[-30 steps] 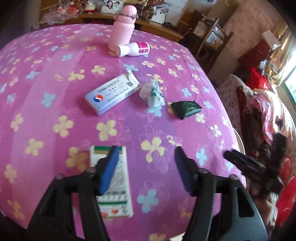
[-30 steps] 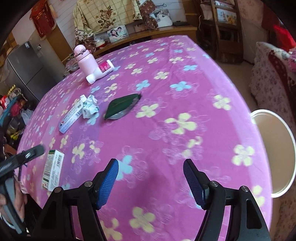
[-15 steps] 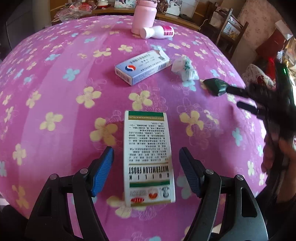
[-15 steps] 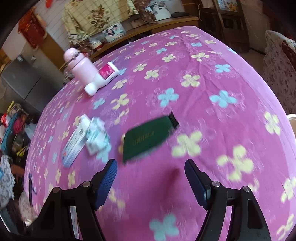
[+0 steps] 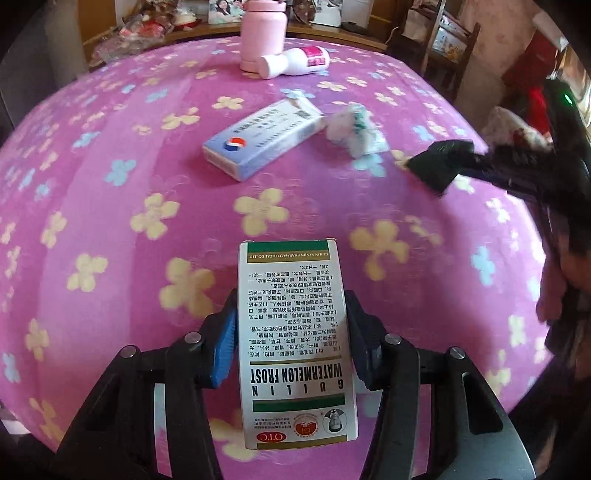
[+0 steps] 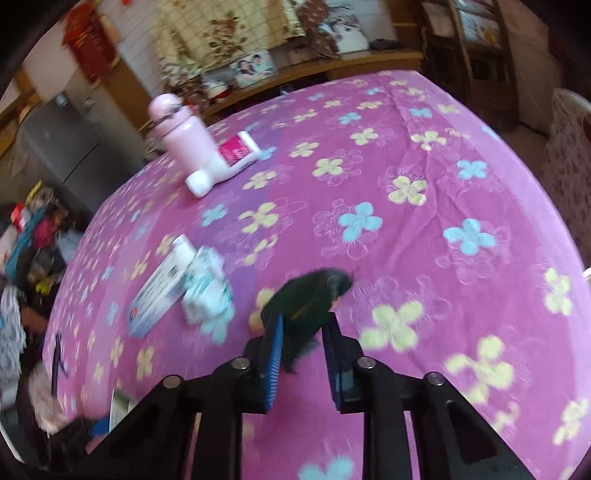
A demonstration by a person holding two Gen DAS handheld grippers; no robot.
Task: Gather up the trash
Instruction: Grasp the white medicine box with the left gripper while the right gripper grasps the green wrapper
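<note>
Left gripper (image 5: 291,332): jaws closing, pads against both sides of the Watermelon Frost medicine box (image 5: 295,343), bottom centre of frame. Right gripper (image 6: 303,354): jaws clamped on dark green wrapper (image 6: 306,295), lower centre. Beyond: crumpled tissue (image 6: 207,288), blue-white box (image 5: 262,138), pink bottle (image 5: 263,31) at top.

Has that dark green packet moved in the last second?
Yes. The dark green packet lay flat beside the crumpled paper; now one end tilts up off the cloth between the right gripper fingers, which are shut on it.
</note>
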